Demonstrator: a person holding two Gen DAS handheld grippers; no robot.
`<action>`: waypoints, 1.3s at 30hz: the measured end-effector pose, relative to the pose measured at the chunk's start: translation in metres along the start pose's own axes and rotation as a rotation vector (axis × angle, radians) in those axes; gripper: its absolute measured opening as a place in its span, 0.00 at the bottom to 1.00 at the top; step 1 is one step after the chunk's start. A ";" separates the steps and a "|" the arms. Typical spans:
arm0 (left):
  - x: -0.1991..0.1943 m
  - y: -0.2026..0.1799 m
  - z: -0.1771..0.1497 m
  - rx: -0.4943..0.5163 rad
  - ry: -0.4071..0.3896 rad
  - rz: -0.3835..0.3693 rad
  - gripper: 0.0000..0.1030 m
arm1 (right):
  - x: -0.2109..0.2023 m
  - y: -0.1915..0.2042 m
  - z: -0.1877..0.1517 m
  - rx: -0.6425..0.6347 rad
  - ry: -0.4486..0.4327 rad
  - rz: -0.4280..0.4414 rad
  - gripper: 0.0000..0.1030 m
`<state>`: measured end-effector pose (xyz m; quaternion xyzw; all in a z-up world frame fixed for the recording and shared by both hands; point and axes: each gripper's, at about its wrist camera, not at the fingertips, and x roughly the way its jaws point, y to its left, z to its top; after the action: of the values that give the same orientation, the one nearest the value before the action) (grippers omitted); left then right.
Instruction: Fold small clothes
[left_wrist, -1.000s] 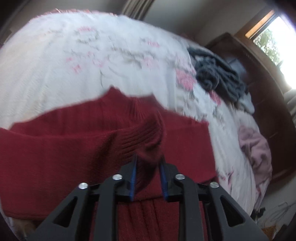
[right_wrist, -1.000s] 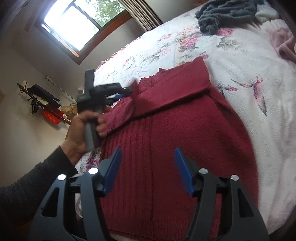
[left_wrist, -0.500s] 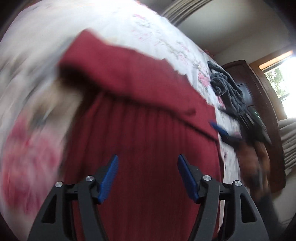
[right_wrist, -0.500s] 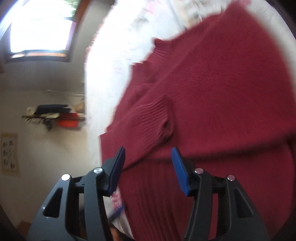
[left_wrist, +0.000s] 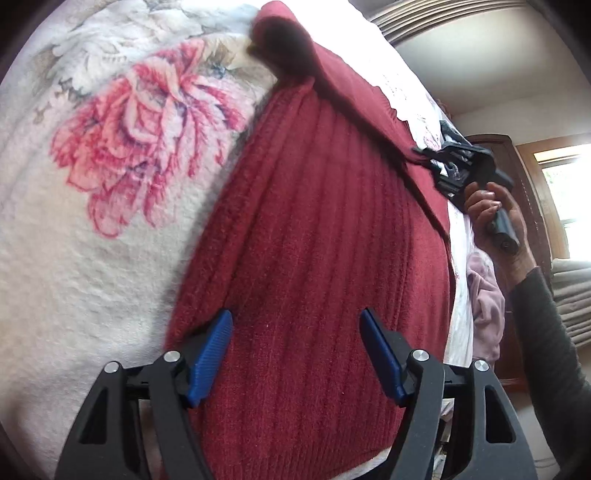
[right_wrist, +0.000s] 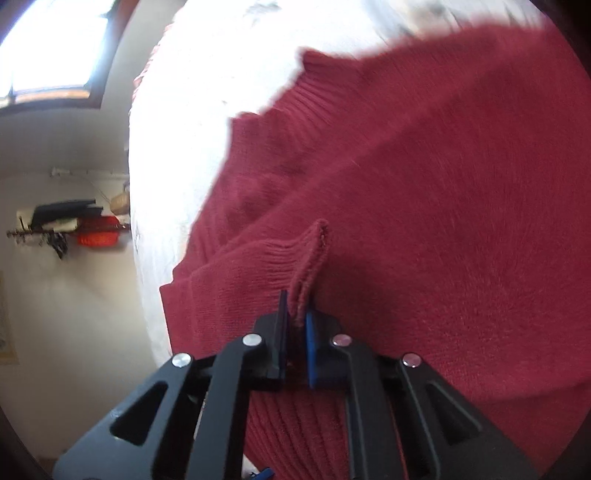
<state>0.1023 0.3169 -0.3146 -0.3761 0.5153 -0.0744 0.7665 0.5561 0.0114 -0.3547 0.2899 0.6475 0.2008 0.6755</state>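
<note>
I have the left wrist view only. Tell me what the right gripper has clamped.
Observer: The right gripper is shut on the sleeve cuff of the red sweater.
Operator: Report which way the cuff edge points.
Observer: It stands up between the blue pads, its ribbed edge pointing away from the camera.
Operator: Say what lies under that sleeve.
Observer: The sleeve lies across the sweater's chest, below the ribbed collar.
</note>
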 end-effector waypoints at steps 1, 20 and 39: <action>0.000 0.002 0.001 -0.012 0.002 -0.004 0.70 | -0.009 0.009 0.001 -0.026 -0.019 0.003 0.05; 0.006 -0.011 0.004 -0.024 0.043 0.021 0.73 | -0.168 -0.041 0.016 -0.117 -0.294 -0.136 0.05; 0.003 -0.115 0.179 0.220 -0.125 -0.055 0.73 | -0.140 -0.156 0.023 0.012 -0.290 0.013 0.11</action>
<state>0.2863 0.3233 -0.2086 -0.3075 0.4447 -0.1280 0.8315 0.5514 -0.1993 -0.3507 0.3239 0.5423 0.1574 0.7591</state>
